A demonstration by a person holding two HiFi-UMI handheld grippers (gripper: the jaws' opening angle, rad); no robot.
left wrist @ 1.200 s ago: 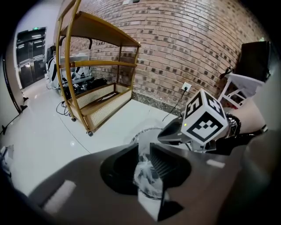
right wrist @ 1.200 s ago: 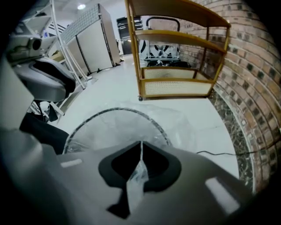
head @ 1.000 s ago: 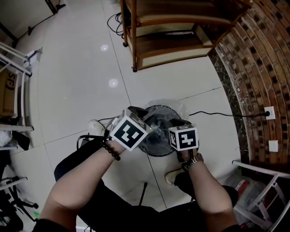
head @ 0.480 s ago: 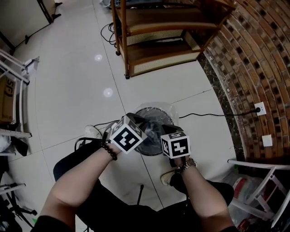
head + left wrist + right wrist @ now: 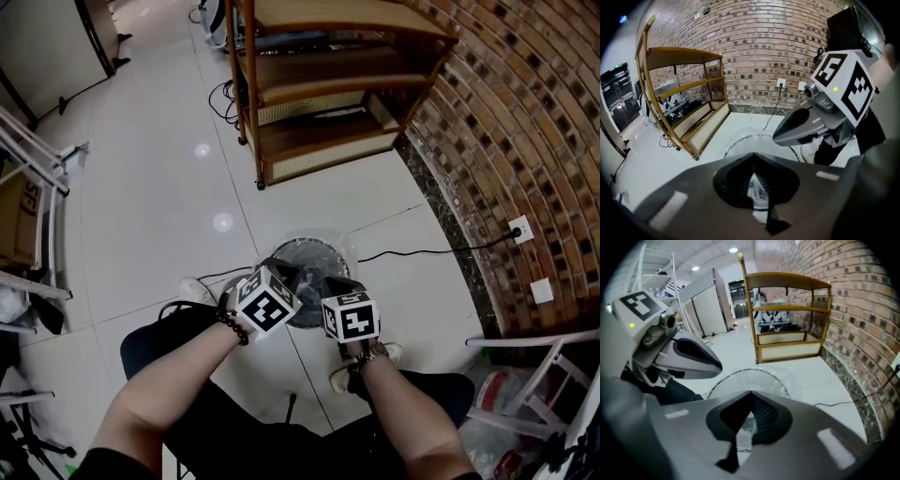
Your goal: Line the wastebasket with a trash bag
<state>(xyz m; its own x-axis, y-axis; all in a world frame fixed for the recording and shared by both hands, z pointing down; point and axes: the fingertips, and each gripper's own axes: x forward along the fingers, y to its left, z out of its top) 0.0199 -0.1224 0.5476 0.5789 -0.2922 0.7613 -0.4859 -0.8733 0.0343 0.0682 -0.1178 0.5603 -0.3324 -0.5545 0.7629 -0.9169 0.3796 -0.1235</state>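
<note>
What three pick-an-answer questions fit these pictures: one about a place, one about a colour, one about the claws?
1. Where does the wastebasket stand? A on a table; B on the white floor; C in a sink.
2. What colour is the wall? A green; B blue; C reddish-brown brick.
3. What do the left claw and right claw do? A both hang wide open; B both pinch the trash bag; C one holds a cup.
Answers: B, tiles surround it; C, bricks show; B, clear film sits between shut jaws.

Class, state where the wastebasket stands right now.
In the head view the wastebasket stands on the floor at centre, just beyond the left tool and right tool, near the shelf.
</note>
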